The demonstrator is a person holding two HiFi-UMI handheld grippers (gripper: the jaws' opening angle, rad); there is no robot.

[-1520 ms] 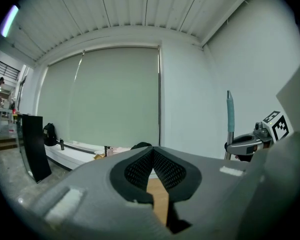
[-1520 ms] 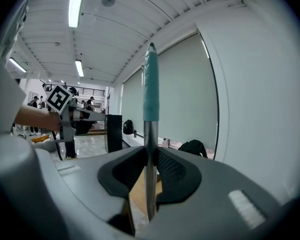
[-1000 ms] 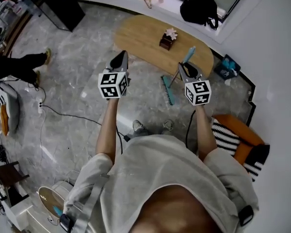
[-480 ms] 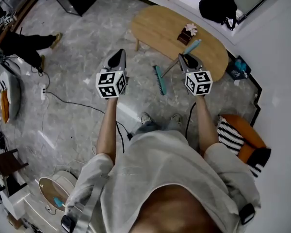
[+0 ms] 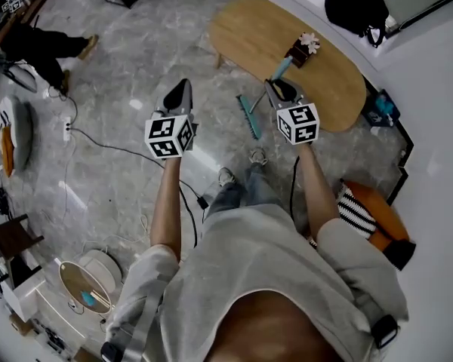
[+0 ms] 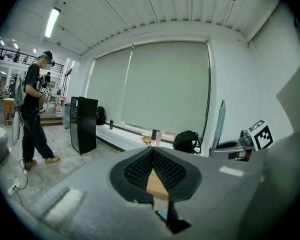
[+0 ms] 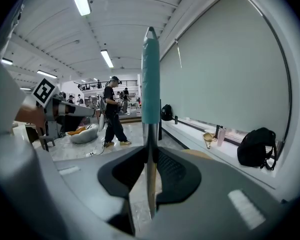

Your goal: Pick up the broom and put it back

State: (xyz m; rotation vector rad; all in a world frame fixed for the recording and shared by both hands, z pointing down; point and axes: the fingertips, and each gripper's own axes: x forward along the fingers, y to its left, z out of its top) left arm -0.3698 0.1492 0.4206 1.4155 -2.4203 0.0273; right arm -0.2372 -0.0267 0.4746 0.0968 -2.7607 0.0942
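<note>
My right gripper point(image 5: 276, 89) is shut on the broom's metal shaft point(image 7: 150, 149), just below its teal grip point(image 7: 150, 79). In the head view the broom point(image 5: 249, 117) hangs slanted, its teal brush head low over the floor beside the table and its grip point(image 5: 281, 68) pointing at the tabletop. My left gripper point(image 5: 182, 87) is held out level to the left of it, apart from the broom. Its tips point(image 6: 153, 151) meet with nothing between them. The left gripper view also catches the right gripper point(image 6: 231, 147) with the broom grip point(image 6: 219, 124) standing above it.
An oval wooden table point(image 5: 328, 89) with a small flower box point(image 5: 302, 50) stands ahead. Behind it a black backpack point(image 5: 355, 6) lies on a white ledge. A cable point(image 5: 113, 149) crosses the floor at left. An orange and striped cushion point(image 5: 366, 213) lies at right. A person point(image 6: 32, 119) stands far left.
Both grippers have moved forward and a little down toward the table, and the broom has travelled with the right one. The person's feet have stepped forward.
</note>
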